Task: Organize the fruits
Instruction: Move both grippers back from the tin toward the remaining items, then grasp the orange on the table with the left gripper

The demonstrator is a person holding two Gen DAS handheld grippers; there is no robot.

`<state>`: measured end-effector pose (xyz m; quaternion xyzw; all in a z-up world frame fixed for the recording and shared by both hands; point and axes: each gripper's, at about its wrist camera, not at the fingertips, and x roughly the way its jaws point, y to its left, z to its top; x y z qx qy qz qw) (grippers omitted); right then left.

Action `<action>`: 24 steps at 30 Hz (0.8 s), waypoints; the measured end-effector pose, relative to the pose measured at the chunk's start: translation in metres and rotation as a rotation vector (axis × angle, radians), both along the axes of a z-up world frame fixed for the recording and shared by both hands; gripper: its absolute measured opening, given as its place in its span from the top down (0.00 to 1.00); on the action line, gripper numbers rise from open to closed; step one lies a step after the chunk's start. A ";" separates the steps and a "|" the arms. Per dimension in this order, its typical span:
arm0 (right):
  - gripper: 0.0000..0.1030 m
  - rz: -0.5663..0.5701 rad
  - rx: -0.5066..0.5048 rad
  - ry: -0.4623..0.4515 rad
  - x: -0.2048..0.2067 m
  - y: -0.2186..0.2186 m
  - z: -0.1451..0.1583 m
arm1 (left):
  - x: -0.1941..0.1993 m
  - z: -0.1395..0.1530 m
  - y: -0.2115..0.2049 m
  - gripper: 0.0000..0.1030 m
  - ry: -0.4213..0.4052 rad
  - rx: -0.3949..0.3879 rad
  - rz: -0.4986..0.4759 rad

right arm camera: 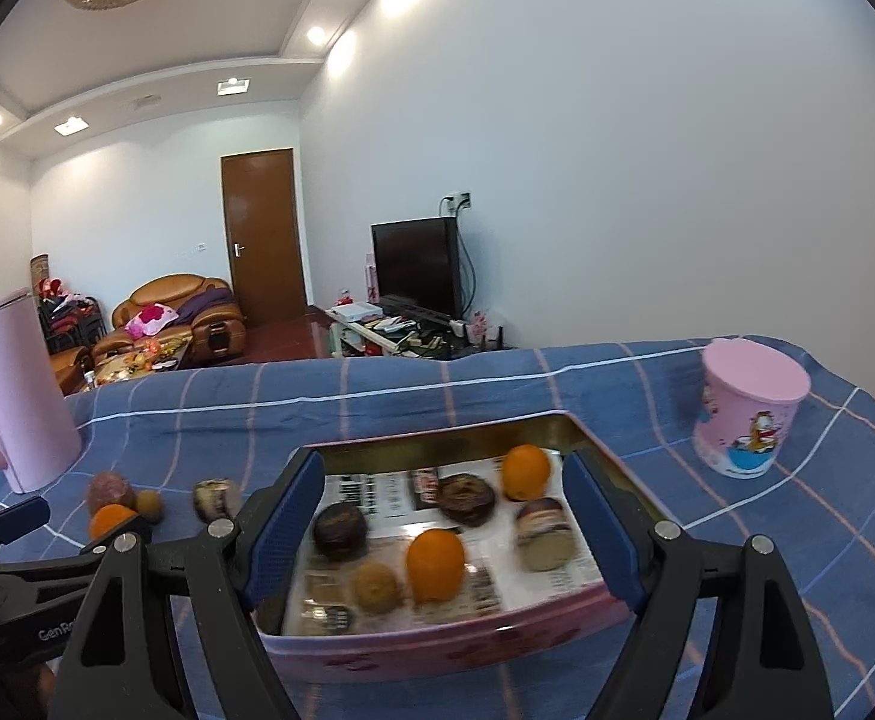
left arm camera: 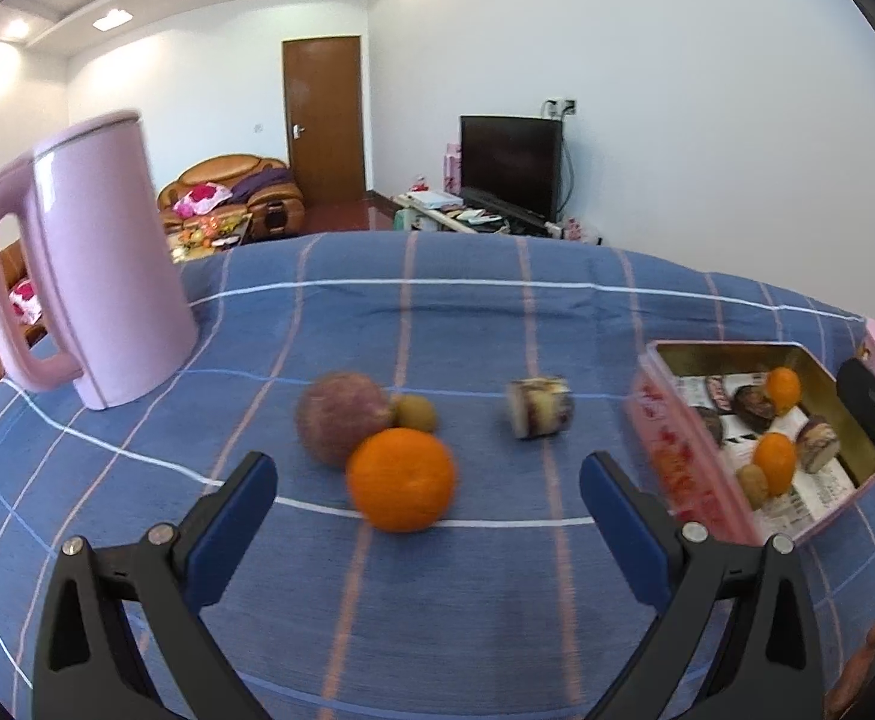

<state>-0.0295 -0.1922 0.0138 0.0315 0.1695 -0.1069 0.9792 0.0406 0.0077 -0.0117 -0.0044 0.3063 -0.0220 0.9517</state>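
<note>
Fruit is partly sorted — the pink tin [right arm camera: 437, 651], lined with printed paper, already holds two oranges, a small brown kiwi-like fruit and several dark round pieces, blurred too much to name. Left out on the blue checked cloth [left arm camera: 437, 324] are a large orange [left arm camera: 401, 479], a dull purple round fruit [left arm camera: 341, 417] touching it, a small brown fruit [left arm camera: 414, 412] just behind, and a marbled, drum-shaped piece [left arm camera: 540, 407] lying apart toward the tin. I judge the job about half done.

The left gripper [left arm camera: 428, 495] has its jaws wide and empty, with the glossy, dimpled large orange between them but untouched. The right gripper [right arm camera: 443, 531] stands wide over the tin, holding nothing. A smooth pink kettle [left arm camera: 101, 264] and a pink cartoon cup [right arm camera: 749, 411] stand aside.
</note>
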 end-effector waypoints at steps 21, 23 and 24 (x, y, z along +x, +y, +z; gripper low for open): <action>0.19 0.101 0.060 0.045 0.031 0.052 -0.003 | 0.037 -0.021 0.028 0.13 0.160 -0.088 -0.059; 0.19 0.106 0.078 0.053 0.032 0.050 -0.004 | 0.046 -0.025 0.025 0.23 0.195 -0.097 -0.033; 0.19 0.107 0.085 0.055 0.032 0.048 -0.004 | 0.049 -0.027 0.027 0.24 0.212 -0.107 -0.028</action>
